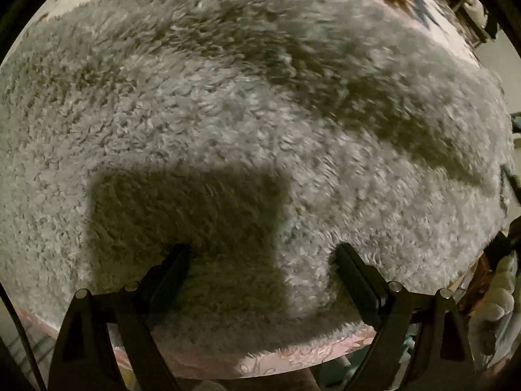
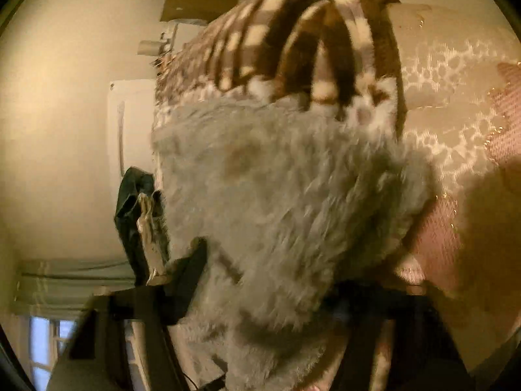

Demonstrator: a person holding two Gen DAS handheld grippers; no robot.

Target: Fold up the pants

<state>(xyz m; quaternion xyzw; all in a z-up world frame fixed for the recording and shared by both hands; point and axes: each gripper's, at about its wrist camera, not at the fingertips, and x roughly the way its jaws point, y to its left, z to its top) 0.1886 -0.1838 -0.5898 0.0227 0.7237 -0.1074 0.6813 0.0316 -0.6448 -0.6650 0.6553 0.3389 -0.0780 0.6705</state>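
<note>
Your right gripper (image 2: 260,296) is clamped on the fluffy grey pants (image 1: 247,123) spread on the bed (image 1: 260,363); press your spread left gripper (image 1: 262,260) down 1 fold-line firmly

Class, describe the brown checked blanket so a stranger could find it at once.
Start in the right wrist view at the pale pink patterned bed cover. On it, the fluffy grey pants run upward to a bunched blanket. Its brown and cream checks set it apart from the plain grey pile.
</note>
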